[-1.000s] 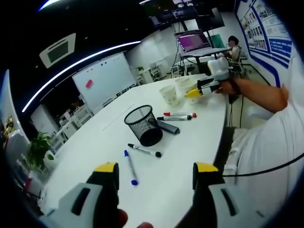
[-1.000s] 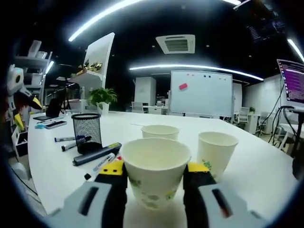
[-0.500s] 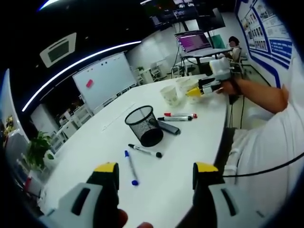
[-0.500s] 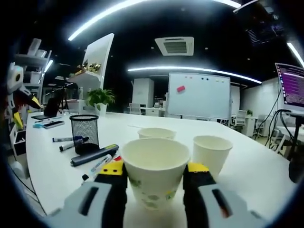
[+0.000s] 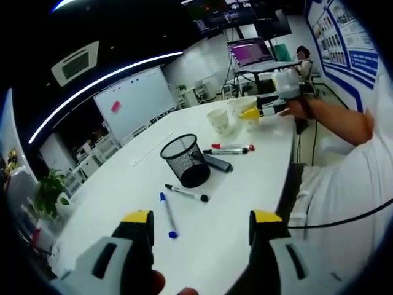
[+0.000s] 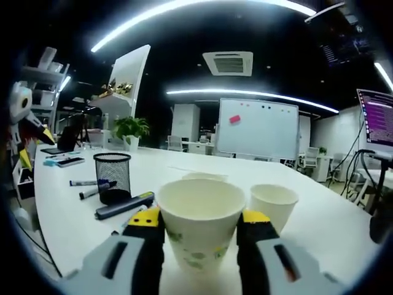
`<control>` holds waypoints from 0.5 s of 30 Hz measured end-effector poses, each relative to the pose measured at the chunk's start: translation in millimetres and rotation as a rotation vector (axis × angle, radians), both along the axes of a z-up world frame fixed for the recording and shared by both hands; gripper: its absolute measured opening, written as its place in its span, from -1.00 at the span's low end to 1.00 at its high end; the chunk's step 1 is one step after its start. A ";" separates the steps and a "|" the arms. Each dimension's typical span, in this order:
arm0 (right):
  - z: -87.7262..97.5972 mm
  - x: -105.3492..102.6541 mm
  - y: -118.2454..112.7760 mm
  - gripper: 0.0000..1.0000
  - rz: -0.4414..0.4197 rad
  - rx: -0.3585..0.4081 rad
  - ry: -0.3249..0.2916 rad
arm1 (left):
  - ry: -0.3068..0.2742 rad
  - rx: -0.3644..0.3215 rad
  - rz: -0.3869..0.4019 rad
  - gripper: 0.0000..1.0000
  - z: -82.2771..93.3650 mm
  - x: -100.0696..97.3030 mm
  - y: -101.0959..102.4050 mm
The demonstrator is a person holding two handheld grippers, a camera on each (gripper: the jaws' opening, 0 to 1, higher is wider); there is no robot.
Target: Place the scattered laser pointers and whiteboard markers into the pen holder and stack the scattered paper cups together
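Cup-stacking in hand: right gripper (image 6: 199, 232) clamps a cup (image 6: 200, 215), raised above the table (image 6: 67, 215); two more cups (image 6: 274, 203) at 1 o'clock. Next, nest it. Left gripper (image 5: 199, 222) gapes wide, empty; holder (image 5: 185, 161) at 12, markers (image 5: 186, 194) around it.

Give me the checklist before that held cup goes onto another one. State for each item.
1. Right gripper shut on the held paper cup: ok.
2. Held cup upright, mouth up: ok.
3. Two other cups, rear cup and right cup, upright on the table: ok.
4. Held cup lined up over either one: cannot tell.
5. Left gripper open, away from the cups: ok.
6. Pen holder clear of the stacking path: ok.
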State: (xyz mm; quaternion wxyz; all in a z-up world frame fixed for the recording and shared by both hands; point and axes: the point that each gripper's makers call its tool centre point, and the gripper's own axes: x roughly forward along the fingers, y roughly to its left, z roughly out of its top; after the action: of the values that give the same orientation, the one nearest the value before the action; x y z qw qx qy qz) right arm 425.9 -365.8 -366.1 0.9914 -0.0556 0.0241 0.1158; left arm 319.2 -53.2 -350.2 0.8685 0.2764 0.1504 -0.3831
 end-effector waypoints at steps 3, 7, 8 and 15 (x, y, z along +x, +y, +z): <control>2.3 -0.7 -1.1 -0.07 -0.005 0.000 0.002 | 0.001 -0.001 -0.002 0.27 -0.5 -0.3 -0.7; 5.5 -0.7 0.0 -0.07 -0.003 -0.001 -0.007 | 0.002 -0.002 -0.004 0.27 -0.7 -0.2 0.0; 6.7 -0.7 -0.3 -0.07 -0.005 -0.004 -0.009 | 0.001 -0.004 -0.003 0.26 -0.4 0.2 0.4; 15.4 -1.2 3.7 -0.07 -0.002 -0.010 -0.025 | 0.003 -0.002 -0.001 0.26 -2.3 0.4 0.4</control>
State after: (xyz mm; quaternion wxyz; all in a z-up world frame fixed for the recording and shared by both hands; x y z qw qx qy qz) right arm 424.6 -362.2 -350.7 0.9915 -0.0618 0.0122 0.1142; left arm 319.7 -52.8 -352.5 0.8683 0.2748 0.1512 -0.3842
